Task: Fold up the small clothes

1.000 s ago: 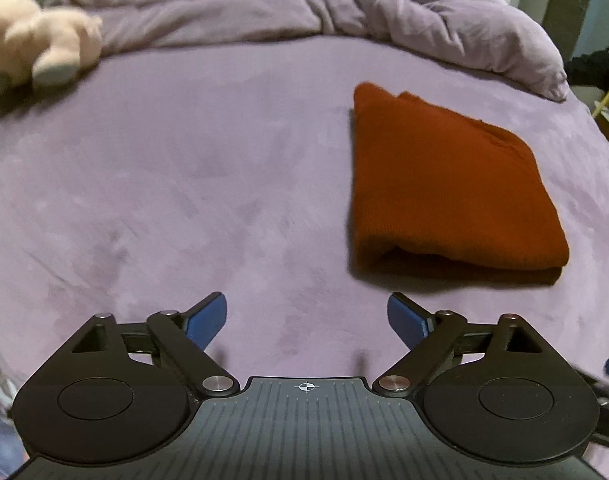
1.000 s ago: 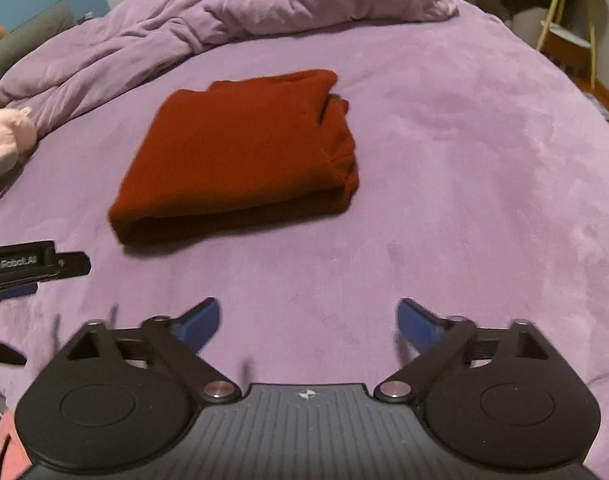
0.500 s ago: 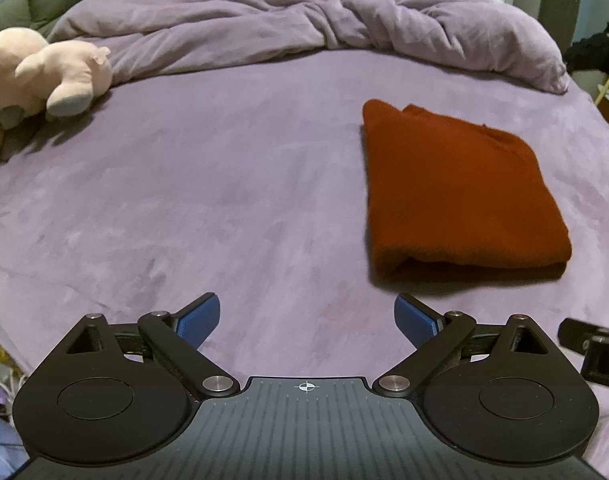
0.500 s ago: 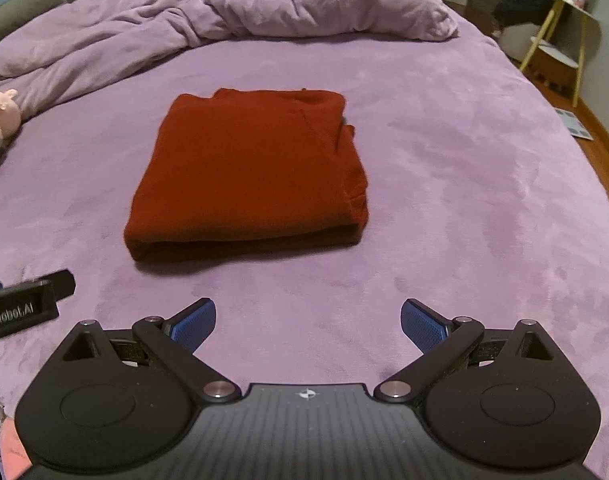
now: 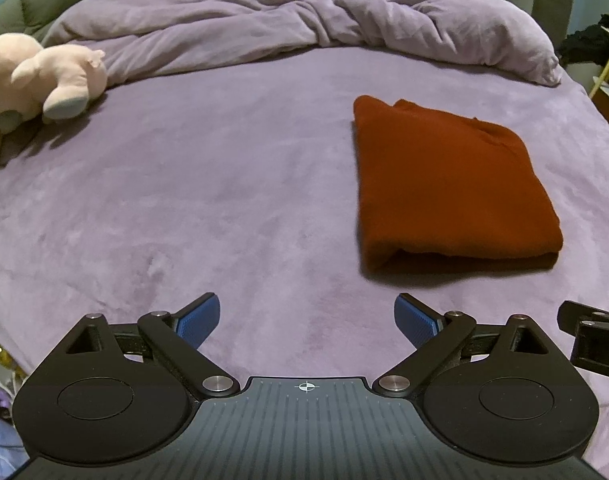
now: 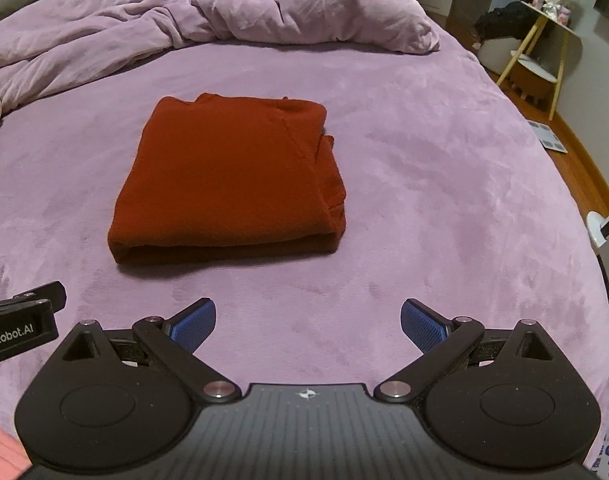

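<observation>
Left gripper (image 5: 306, 320) and right gripper (image 6: 307, 322), jaws spread and empty, hover near the folded red garment (image 6: 228, 184) lying on the purple bed (image 6: 444, 184). Risk: a careless nudge could undo the loose right-hand layers.

Both of my views are dim and evenly lit, with a soft, slightly grainy look and no glare on the purple bed (image 5: 224, 208). The folded red garment (image 6: 228, 184) throws a dark, narrow shadow along its near edge, and the plush toy (image 5: 44, 76) casts a faint one beside it. The fisheye bends the bed into a dome and darkens the corners, and fine detail goes muddy toward the edges.
</observation>
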Available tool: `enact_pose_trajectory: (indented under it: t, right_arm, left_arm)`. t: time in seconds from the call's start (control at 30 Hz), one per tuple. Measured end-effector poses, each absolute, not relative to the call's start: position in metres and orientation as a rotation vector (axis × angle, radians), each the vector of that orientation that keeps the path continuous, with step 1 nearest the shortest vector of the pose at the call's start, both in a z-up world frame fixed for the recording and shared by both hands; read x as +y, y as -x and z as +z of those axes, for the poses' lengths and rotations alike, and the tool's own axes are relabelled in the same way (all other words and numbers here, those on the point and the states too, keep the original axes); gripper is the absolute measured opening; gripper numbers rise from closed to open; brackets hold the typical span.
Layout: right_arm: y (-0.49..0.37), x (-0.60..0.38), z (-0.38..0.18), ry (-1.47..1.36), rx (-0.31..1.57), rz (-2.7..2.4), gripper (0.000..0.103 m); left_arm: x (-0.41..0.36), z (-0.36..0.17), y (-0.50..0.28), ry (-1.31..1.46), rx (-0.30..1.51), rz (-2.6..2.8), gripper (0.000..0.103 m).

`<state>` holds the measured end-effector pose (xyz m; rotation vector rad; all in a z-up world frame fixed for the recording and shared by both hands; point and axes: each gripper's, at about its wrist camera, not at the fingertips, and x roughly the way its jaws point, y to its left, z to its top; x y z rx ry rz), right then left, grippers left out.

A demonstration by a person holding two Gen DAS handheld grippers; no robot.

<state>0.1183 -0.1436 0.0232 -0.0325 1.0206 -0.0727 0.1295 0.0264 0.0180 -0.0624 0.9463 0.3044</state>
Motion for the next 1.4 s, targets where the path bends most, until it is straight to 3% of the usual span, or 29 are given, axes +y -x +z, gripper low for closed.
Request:
enact_pose_trajectory:
  t: [1.4]
  right_arm:
    - [-0.1116, -0.1469, 0.0226, -0.011, 1.026, -0.081, 0.099]
  left_arm:
    - [0.0218, 0.0158, -0.1252, 0.087, 0.975, 0.274, 0.097]
